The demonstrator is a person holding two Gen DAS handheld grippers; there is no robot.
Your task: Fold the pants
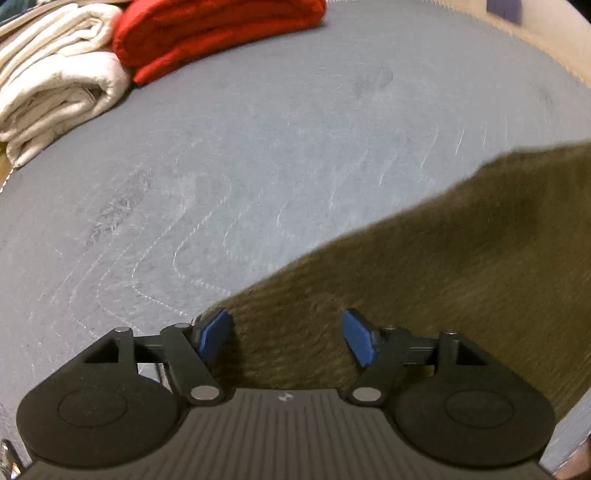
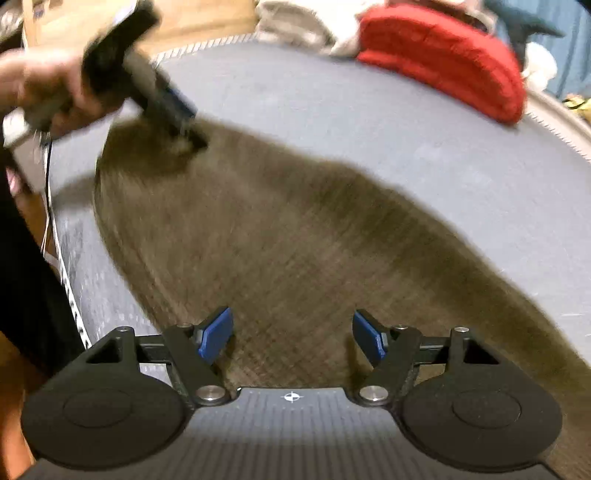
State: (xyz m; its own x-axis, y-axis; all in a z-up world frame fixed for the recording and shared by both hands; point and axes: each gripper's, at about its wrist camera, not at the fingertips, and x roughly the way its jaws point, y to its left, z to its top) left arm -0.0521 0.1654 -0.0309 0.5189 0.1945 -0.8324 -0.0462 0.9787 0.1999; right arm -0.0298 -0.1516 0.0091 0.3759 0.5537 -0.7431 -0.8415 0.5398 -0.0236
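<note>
Olive-brown pants (image 1: pixel 443 258) lie flat on a grey mat (image 1: pixel 258 147). My left gripper (image 1: pixel 286 325) hovers over their left edge, its blue pads wide apart with only the flat cloth beneath them. The right wrist view shows the pants (image 2: pixel 277 229) stretching away as a long blurred shape. My right gripper (image 2: pixel 291 325) is open above their near end, gripping nothing. At the far end of the pants, a hand (image 2: pixel 48 88) holds the left gripper (image 2: pixel 184 122) with its tips down at the cloth.
A folded red cloth (image 1: pixel 214 33) and a folded cream cloth (image 1: pixel 55 85) sit at the mat's back edge; the red one (image 2: pixel 443 55) also appears top right in the right wrist view. A person's dark clothing (image 2: pixel 22 258) borders the mat's left side.
</note>
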